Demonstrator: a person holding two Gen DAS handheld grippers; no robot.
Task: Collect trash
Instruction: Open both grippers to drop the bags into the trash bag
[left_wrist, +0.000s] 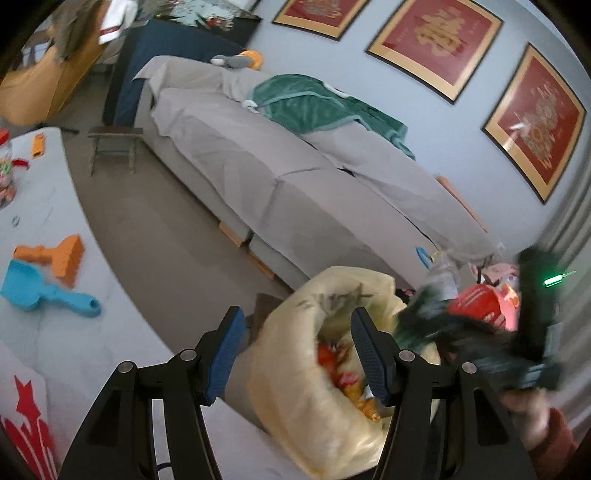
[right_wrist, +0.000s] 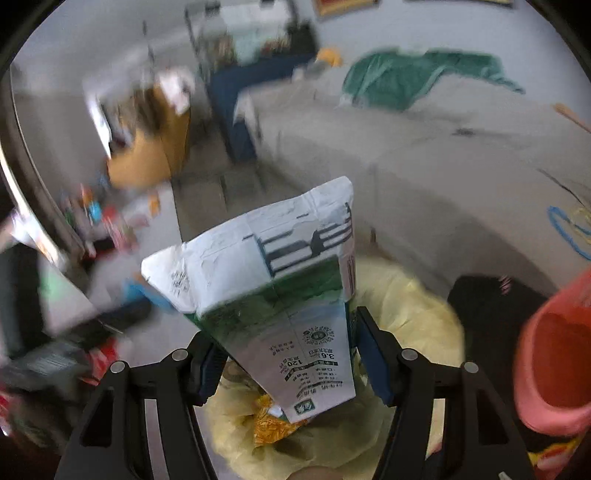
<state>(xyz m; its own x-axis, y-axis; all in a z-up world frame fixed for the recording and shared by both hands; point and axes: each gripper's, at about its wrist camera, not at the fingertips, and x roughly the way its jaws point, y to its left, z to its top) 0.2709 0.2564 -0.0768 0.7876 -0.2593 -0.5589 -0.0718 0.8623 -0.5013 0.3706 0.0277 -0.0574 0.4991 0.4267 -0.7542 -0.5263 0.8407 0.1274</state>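
Note:
A yellow trash bag stands open on the floor beside the white table, with colourful wrappers inside. My left gripper is open and empty, just above the bag's mouth. My right gripper is shut on a white and green milk carton and holds it upright over the same yellow bag. The right gripper also shows blurred at the right of the left wrist view, above the bag's rim.
A grey covered sofa with a green blanket runs along the wall. The white table holds a blue scoop, an orange brush and a jar. A red bin stands right of the bag. A small stool is beyond.

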